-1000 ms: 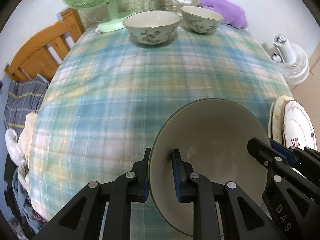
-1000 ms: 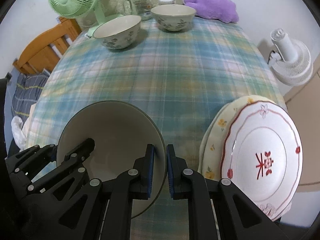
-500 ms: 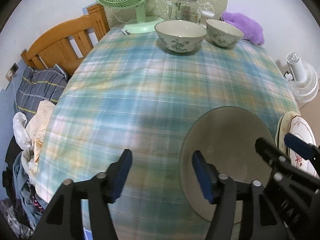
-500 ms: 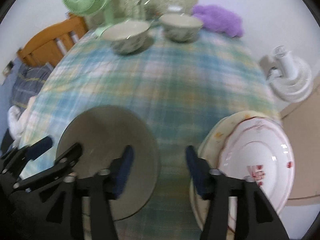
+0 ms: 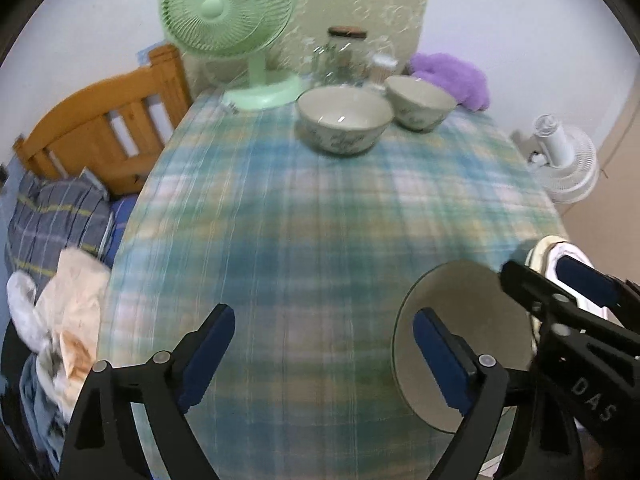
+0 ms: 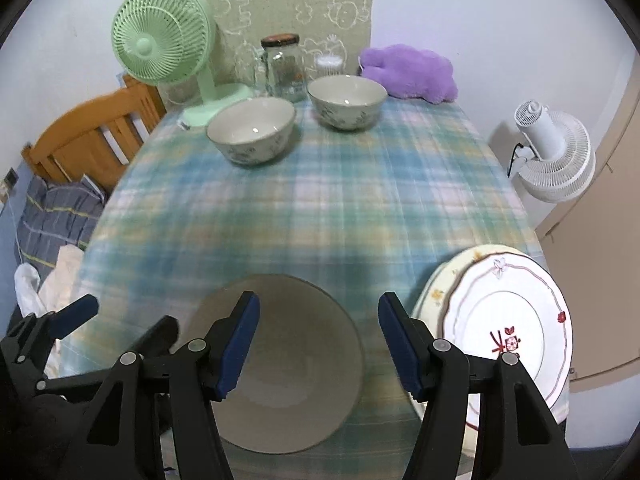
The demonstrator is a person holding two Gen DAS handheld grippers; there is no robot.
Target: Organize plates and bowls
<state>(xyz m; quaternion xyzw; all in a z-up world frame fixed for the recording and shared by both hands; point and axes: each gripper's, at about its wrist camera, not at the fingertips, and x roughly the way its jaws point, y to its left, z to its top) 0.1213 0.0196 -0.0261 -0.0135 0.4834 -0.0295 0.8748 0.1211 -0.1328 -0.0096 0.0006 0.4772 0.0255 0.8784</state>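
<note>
A plain grey-cream bowl (image 6: 296,380) sits on the plaid tablecloth (image 6: 320,208) near the front edge. My right gripper (image 6: 318,344) hangs open above it, its pads clear of the rim. My left gripper (image 5: 324,360) is open and its jaws are still opening, with only cloth between them; the same bowl (image 5: 460,344) lies beside its right finger. A stack of plates (image 6: 508,332), the top one white with red marks, rests at the front right. Two floral bowls (image 6: 252,130) (image 6: 346,102) stand at the far end.
At the back stand a green desk fan (image 6: 164,44), a glass jar (image 6: 286,66) and a purple plush (image 6: 412,72). A white floor fan (image 6: 556,152) is off the right side. A wooden bed frame (image 5: 104,120) with bedding and clothes lies left.
Both grippers let go of the plain bowl's rim, opened wide and rose away from it. The bowl now rests on the cloth.
</note>
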